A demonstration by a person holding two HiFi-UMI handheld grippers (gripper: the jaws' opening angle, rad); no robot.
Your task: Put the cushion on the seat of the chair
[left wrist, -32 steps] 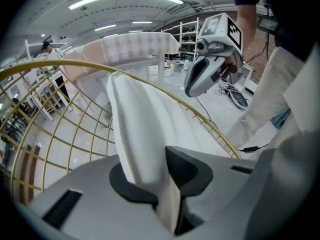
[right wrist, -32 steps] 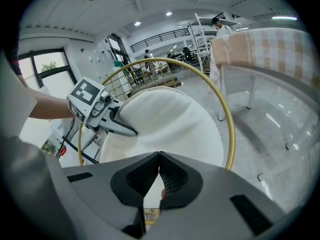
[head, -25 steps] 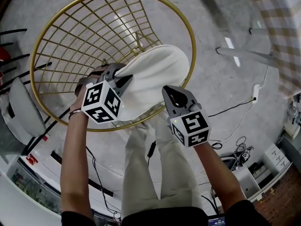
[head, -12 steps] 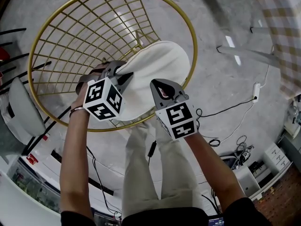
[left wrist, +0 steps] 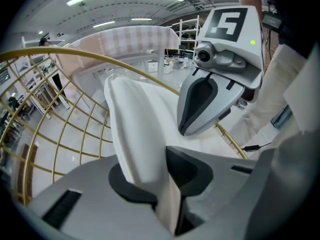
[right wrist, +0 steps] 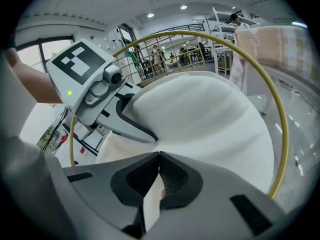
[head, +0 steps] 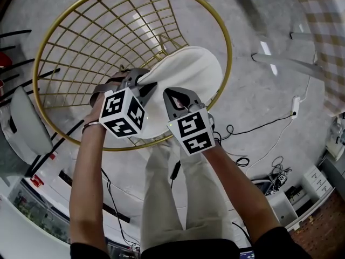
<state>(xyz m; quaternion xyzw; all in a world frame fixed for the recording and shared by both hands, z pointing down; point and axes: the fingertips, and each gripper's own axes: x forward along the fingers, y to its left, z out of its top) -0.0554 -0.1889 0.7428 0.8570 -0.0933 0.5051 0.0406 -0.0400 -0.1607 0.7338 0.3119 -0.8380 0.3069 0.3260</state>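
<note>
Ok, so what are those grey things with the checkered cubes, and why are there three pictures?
They are tongs: a person holds one pair in each hand, and the cubes are part of them. One picture comes from a camera on the person's head, looking down. The other two come from small cameras riding on each pair of tongs. Below is a round gold wire chair on a grey floor. The left tongs pinch the edge of a white cushion held over the chair. The right tongs are closed, close beside the cushion, gripping nothing I can see.
</note>
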